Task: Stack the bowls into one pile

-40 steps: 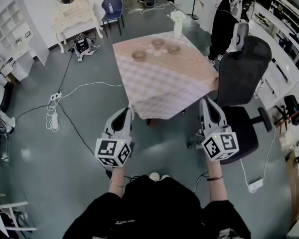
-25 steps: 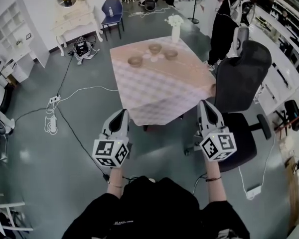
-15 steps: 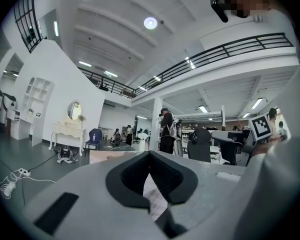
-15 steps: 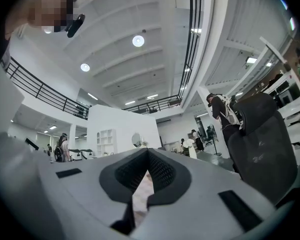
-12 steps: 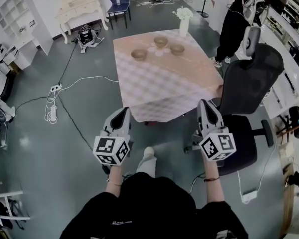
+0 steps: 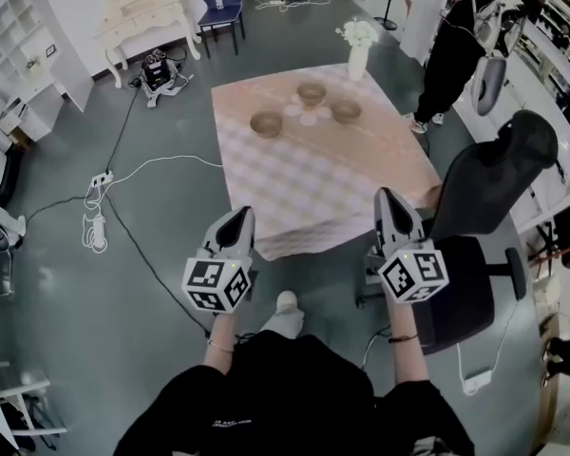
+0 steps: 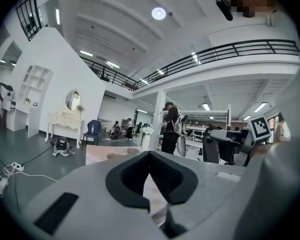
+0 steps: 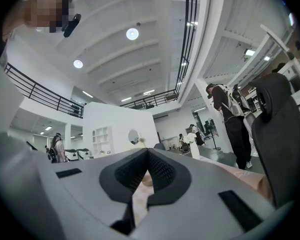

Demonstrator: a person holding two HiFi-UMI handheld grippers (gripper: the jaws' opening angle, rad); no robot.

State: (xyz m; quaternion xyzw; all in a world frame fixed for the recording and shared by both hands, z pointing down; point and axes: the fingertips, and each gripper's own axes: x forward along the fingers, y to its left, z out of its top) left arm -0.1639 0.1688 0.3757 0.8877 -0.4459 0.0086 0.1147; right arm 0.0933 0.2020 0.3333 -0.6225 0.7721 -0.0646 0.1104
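Note:
Three brown bowls stand apart at the far end of the pink checked table (image 6: 313, 183): one at the left (image 6: 266, 123), one at the back (image 6: 311, 93), one at the right (image 6: 346, 111). My left gripper (image 6: 242, 214) hangs off the table's near left corner, shut and empty. My right gripper (image 6: 385, 196) hovers at the near right edge, shut too with nothing in it. Both are well short of the bowls. In the left gripper view the jaws (image 7: 150, 153) meet in front of the tabletop (image 7: 97, 154). The right gripper view shows its jaws (image 8: 147, 151) closed.
A white vase of flowers (image 6: 358, 53) stands at the table's far right corner. A black office chair (image 6: 484, 207) sits close on my right. A person (image 6: 461, 36) stands beyond the table. Cables and a power strip (image 6: 97, 207) lie on the floor at left.
I have walked closer to the table. Both grippers moved forward together and now reach its near edge. The jaws stayed shut.

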